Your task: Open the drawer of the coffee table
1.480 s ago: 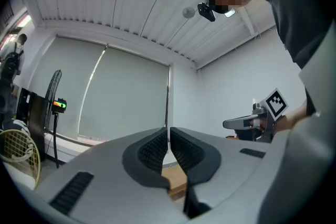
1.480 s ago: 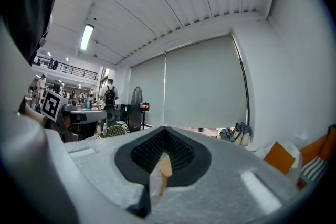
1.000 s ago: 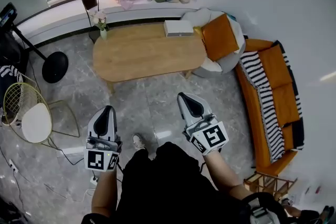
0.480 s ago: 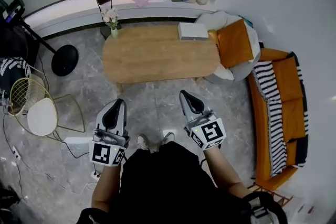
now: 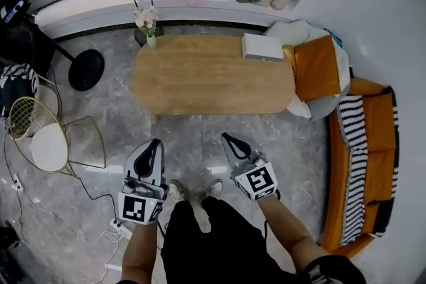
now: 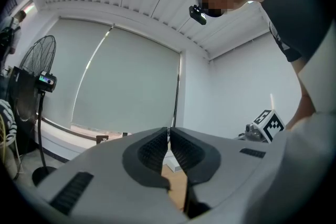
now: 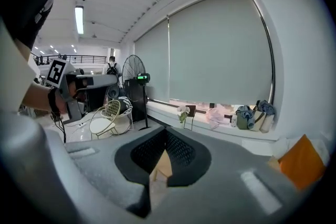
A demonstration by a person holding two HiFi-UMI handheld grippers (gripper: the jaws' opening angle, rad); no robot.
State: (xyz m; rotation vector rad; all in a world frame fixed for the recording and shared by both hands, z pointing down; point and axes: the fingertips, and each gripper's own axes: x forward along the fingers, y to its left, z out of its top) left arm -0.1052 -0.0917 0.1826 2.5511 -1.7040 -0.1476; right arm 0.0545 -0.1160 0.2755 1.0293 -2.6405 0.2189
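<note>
The left gripper point(image 5: 155, 143) is held out over the grey marble floor point(image 5: 193, 136), in front of the person's shoes point(image 5: 194, 190), and its jaws are pressed together with nothing between them; in the left gripper view the ribbed pads point(image 6: 153, 149) meet along a thin line, and only a strip of wooden tabletop shows below them. The right gripper point(image 5: 227, 137) sits just beside it, also over bare floor, its jaws likewise closed tip to tip and empty, with the dark pads point(image 7: 148, 151) framing a small wedge of the same wood. Neither claw touches anything. The coffee table point(image 5: 213, 76) stands beyond both grippers, apart from them, its long near edge facing the person; from above only its oval wooden top shows, and the drawer cannot be made out in any view. A white box point(image 5: 262, 47) lies at the table's far right corner. A small vase of flowers point(image 5: 148, 22) stands by the far left corner; whether it rests on the top or just behind it is unclear. Past the table's right end sits a pale armchair point(image 5: 298, 32) with an orange cushion point(image 5: 316, 66), and an orange sofa point(image 5: 373, 163) runs along the right wall. A wire chair point(image 5: 40, 136) stands on the floor to the left.
</note>
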